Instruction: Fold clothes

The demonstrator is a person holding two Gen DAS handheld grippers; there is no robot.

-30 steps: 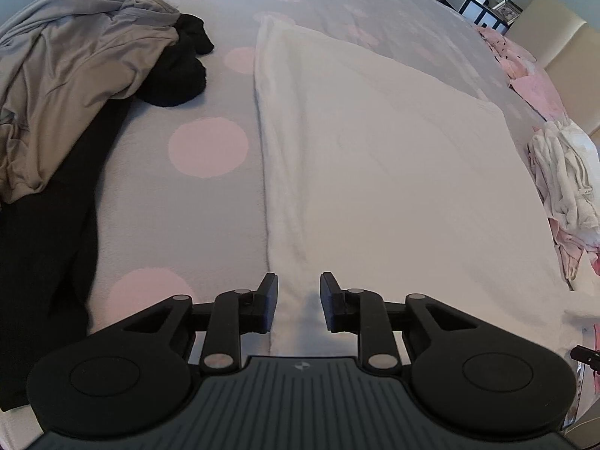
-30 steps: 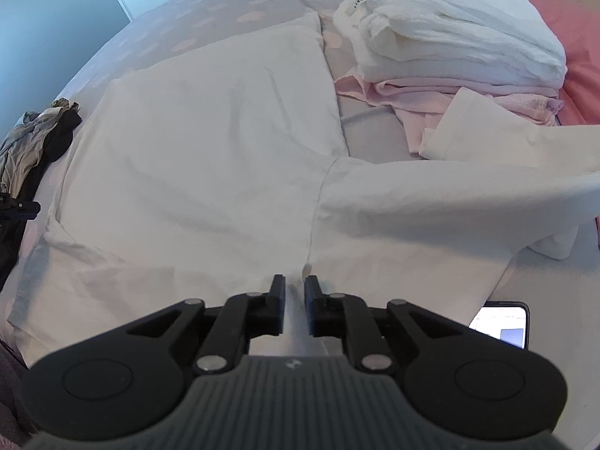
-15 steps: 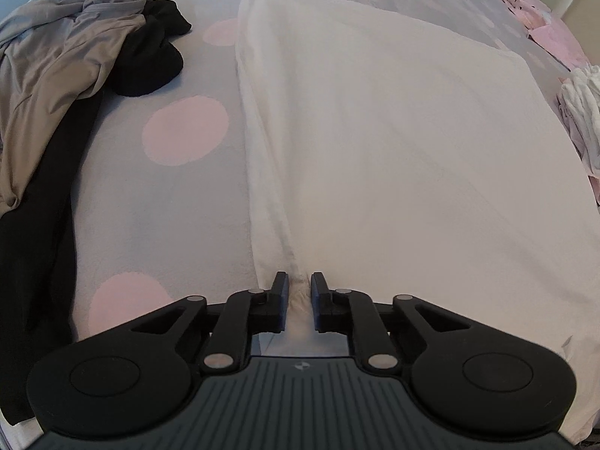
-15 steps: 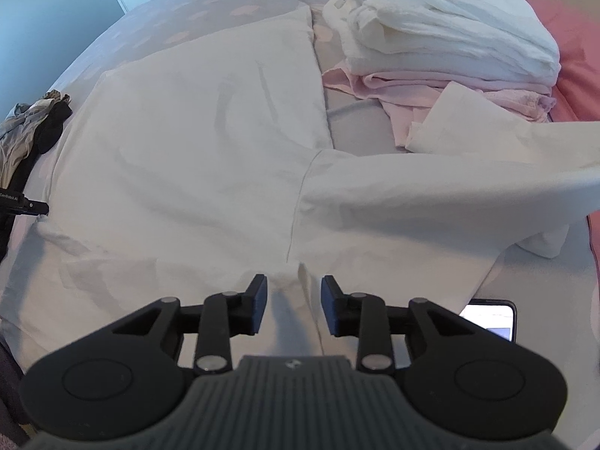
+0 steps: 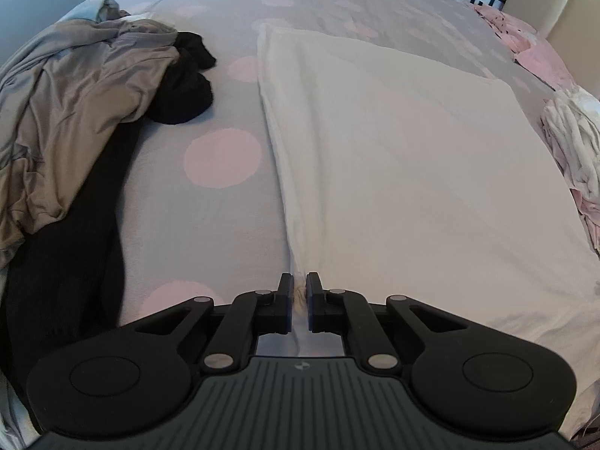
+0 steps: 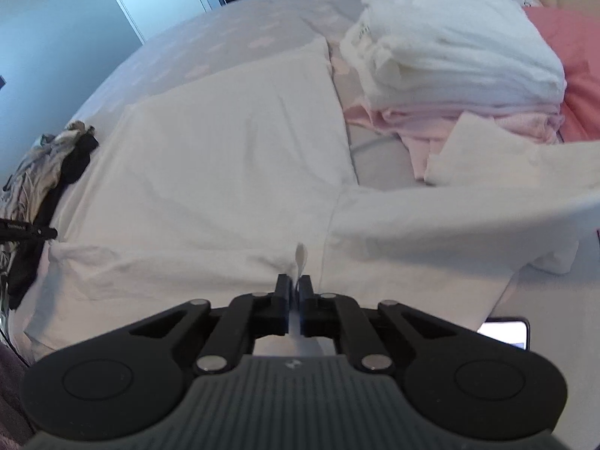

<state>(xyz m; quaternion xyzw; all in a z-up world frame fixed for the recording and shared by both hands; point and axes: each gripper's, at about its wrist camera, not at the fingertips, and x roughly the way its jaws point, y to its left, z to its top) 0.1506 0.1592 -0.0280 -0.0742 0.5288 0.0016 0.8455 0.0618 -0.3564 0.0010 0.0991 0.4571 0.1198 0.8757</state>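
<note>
A white long-sleeved garment [image 5: 393, 157] lies spread flat on the grey bedspread with pink dots [image 5: 221, 157]. My left gripper [image 5: 298, 287] is shut on its near left edge, with cloth pinched between the jaws. In the right wrist view the same white garment [image 6: 225, 172] lies flat, and one sleeve [image 6: 450, 221] stretches to the right. My right gripper [image 6: 295, 287] is shut on a fold of it near the armpit seam, and a small tuft of cloth sticks up between the jaws. The left gripper's tip [image 6: 33, 230] shows at the far left.
A crumpled grey-brown garment [image 5: 75, 112] and black clothes [image 5: 183, 82] lie at the left of the bed. A stack of folded white and pink clothes [image 6: 457, 67] sits at the right. A phone [image 6: 504, 332] lies by the right gripper.
My right gripper went from open to shut on a fold of the white garment. My left gripper stays shut on the edge and its view has pulled back a little.
</note>
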